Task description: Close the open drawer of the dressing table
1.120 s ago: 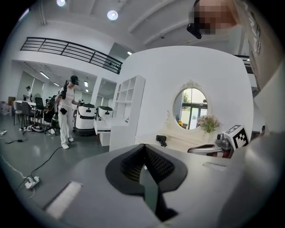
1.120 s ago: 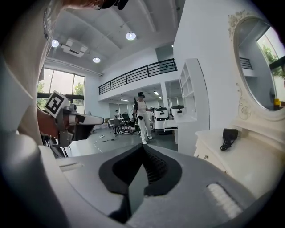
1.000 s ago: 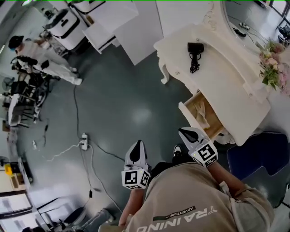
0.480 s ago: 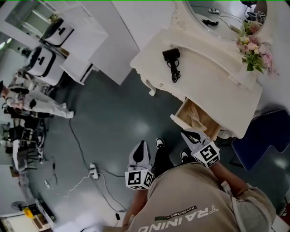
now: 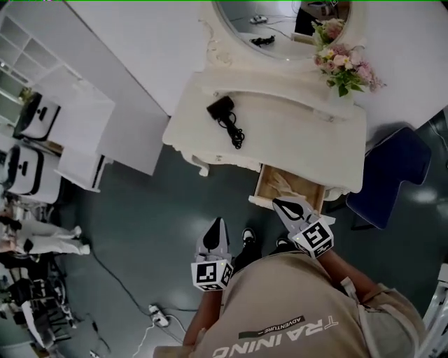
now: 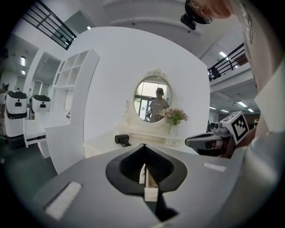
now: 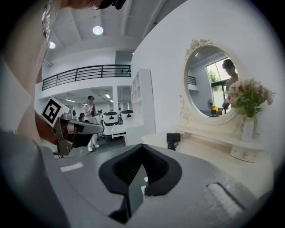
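The cream dressing table (image 5: 280, 133) stands straight ahead in the head view. Its drawer (image 5: 288, 186) is pulled out toward me, and something pale lies inside. My right gripper (image 5: 279, 203) is shut and empty. Its tip lies over the drawer's front edge, and I cannot tell if it touches. My left gripper (image 5: 216, 222) is also shut and empty, over the floor left of the drawer and apart from it. The left gripper view shows my left gripper (image 6: 143, 145) pointing at the table (image 6: 133, 138). The right gripper view shows my right gripper (image 7: 142, 144) with its jaws together.
A black hair dryer (image 5: 224, 112) with its cord, a vase of flowers (image 5: 343, 66) and an oval mirror (image 5: 280, 21) are on the table. A dark blue seat (image 5: 388, 175) stands to the right of it. White cabinets (image 5: 84, 133) stand at the left, and a power strip (image 5: 157, 314) lies on the floor.
The head view has swung, so the dressing table now lies squarely ahead instead of to the right. My right gripper's tip has come up to the drawer front. Both grippers stay shut.
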The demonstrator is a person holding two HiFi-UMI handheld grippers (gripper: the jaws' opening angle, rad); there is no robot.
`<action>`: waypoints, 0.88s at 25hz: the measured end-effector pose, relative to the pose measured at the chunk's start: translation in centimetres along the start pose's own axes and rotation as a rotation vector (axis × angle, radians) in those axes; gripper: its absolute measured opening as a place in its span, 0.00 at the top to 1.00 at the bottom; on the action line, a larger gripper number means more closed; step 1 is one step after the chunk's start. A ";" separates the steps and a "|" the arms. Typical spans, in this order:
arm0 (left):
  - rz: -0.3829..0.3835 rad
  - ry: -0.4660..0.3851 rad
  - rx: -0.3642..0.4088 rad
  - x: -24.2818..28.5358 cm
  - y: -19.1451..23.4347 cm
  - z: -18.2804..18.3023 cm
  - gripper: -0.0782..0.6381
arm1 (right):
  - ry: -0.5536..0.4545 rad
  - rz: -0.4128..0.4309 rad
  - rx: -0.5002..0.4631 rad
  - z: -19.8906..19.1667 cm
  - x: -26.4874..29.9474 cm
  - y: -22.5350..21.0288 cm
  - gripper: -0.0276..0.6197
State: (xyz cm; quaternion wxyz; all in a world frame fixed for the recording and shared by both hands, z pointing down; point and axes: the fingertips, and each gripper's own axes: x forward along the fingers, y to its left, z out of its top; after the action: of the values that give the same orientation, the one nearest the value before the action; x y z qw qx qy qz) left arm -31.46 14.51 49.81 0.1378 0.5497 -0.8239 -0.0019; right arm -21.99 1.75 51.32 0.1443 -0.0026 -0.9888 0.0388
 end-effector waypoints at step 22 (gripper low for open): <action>-0.571 0.148 0.128 7.6 -5.1 -2.3 0.87 | 0.053 -0.622 0.253 -5.5 -9.8 0.5 0.95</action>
State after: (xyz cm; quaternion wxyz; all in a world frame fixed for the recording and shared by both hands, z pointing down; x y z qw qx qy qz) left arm -29.00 5.98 52.92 0.1566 0.7654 -0.6221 0.0512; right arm -11.07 2.45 53.71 0.1739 0.3163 -0.9254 0.1150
